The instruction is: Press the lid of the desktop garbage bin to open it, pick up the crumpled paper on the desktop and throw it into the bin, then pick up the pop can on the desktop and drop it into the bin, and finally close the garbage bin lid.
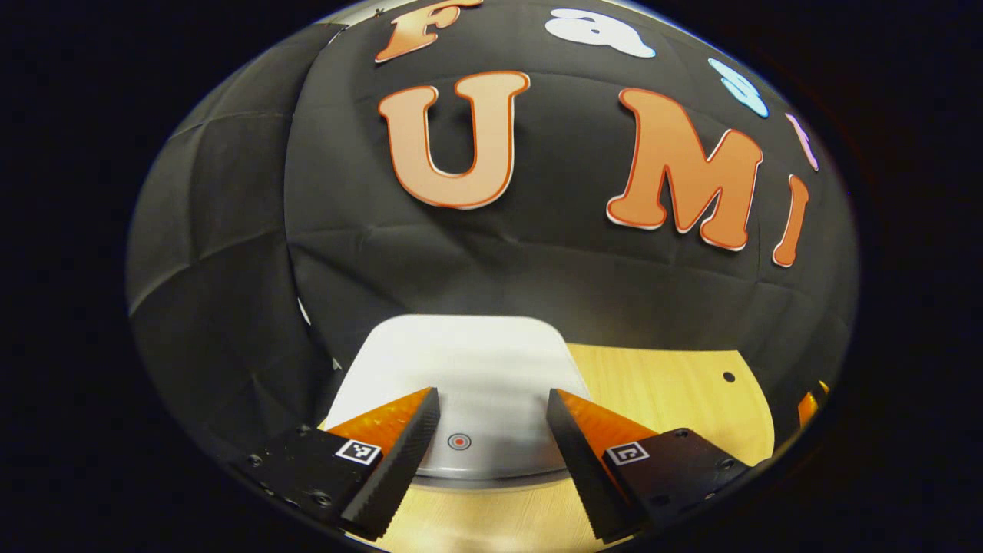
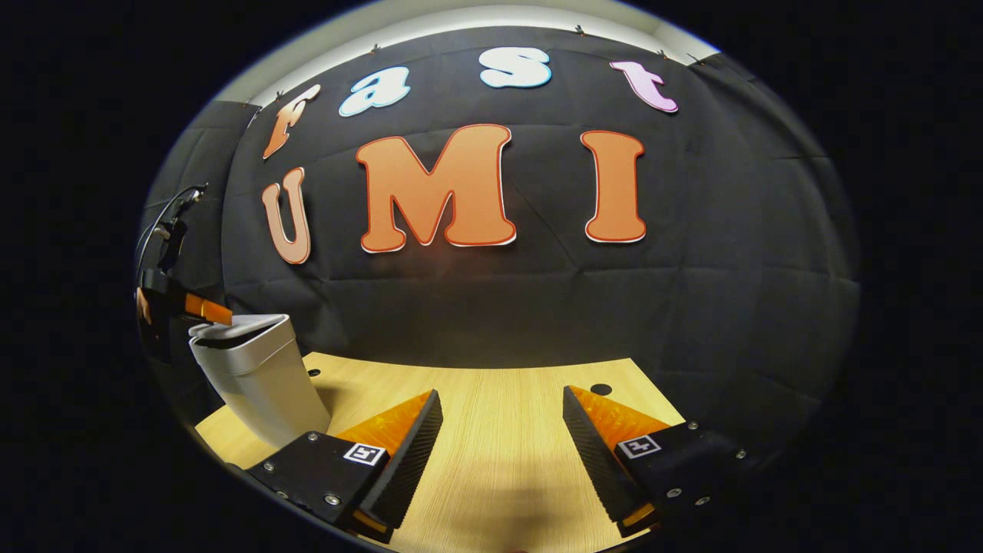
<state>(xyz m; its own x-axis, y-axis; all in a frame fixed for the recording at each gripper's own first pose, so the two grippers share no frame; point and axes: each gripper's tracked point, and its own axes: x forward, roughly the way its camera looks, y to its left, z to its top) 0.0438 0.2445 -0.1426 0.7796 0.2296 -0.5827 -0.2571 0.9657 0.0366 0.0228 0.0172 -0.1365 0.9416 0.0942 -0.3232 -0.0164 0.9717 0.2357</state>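
No words or numbers can be read here. The bin lid (image 1: 468, 361) carries a small red ring mark (image 1: 459, 442) near its 6 o'clock edge.

Silvery-white bin (image 2: 257, 376) (lid (image 1: 468, 369) too); pale wood desktop (image 2: 499, 430).

We see a black cloth wall (image 2: 691, 292) closing off the back of the booth, its surface creased into a grid of fold lines. Above its top edge runs a pale strip of plain wall (image 2: 476, 17). In front of the cloth stands a light wooden table (image 2: 499, 430) with visible grain and a small round hole (image 2: 600, 389) near its far edge. Warm light falls on the tabletop.
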